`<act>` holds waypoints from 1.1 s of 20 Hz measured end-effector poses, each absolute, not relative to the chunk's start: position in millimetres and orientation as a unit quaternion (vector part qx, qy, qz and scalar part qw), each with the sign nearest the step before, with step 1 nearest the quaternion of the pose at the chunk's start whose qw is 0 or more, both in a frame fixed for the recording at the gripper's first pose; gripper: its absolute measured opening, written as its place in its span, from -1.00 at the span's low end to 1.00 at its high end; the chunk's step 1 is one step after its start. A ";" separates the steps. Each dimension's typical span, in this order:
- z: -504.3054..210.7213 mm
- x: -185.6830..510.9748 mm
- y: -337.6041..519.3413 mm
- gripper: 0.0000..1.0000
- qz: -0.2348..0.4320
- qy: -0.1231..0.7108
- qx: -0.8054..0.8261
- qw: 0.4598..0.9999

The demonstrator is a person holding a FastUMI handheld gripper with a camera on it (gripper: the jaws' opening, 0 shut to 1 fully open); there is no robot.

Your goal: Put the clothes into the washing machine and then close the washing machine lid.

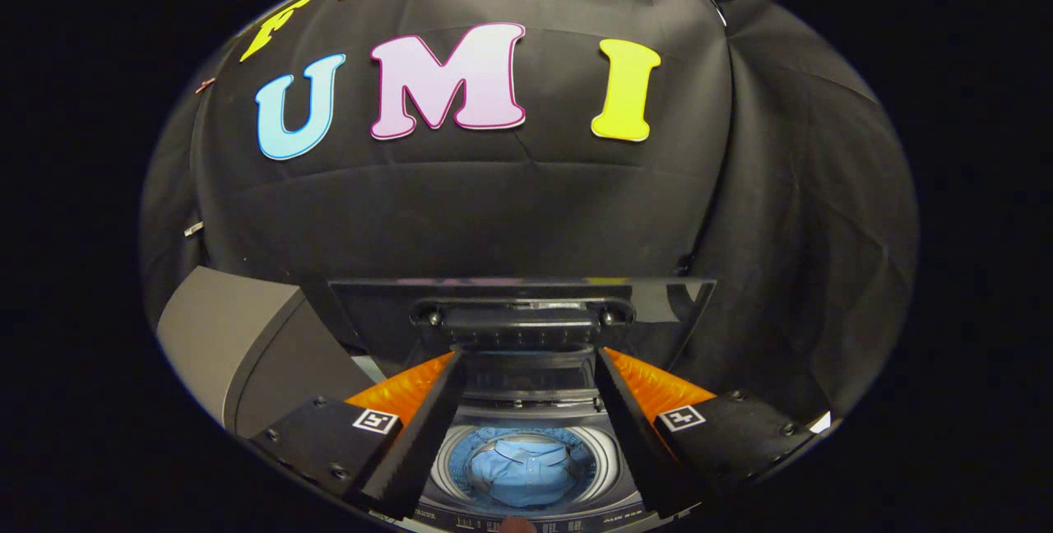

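Observation:
A light blue shirt (523,467) lies bunched inside the round drum (605,455) of the top-loading washing machine, seen from above between my fingers. The machine's dark glass lid (658,303) stands raised upright just beyond my fingertips, its handle bar (520,317) facing me. My gripper (526,364) is open, hovering over the drum with nothing between its fingers; the fingertips reach up toward the lid's lower edge. The control panel strip (576,523) runs along the near side below the drum.
A grey box-like unit (238,344) stands to the left of the washing machine, close beside my left finger. Black cloth walls close in behind and to the right of the lid.

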State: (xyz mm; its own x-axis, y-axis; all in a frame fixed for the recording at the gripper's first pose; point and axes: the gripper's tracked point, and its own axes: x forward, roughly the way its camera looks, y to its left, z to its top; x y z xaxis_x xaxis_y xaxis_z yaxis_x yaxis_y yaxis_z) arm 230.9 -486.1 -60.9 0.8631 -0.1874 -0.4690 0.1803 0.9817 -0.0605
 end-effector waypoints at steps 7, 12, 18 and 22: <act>-11.2 274.0 -494.5 0.96 -0.103 0.211 -0.019 0.972; -21.2 310.4 -500.7 0.97 -0.107 0.237 -0.013 0.965; -57.9 335.0 -509.9 0.97 -0.113 0.281 -0.002 0.953; -63.9 328.5 -508.8 0.96 -0.117 0.281 0.014 0.953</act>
State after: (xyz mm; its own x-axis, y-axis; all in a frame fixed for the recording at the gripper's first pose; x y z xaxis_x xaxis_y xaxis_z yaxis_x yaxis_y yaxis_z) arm 328.5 -508.8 -63.9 0.8154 -0.2142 -0.5377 0.2297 0.9725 -0.0391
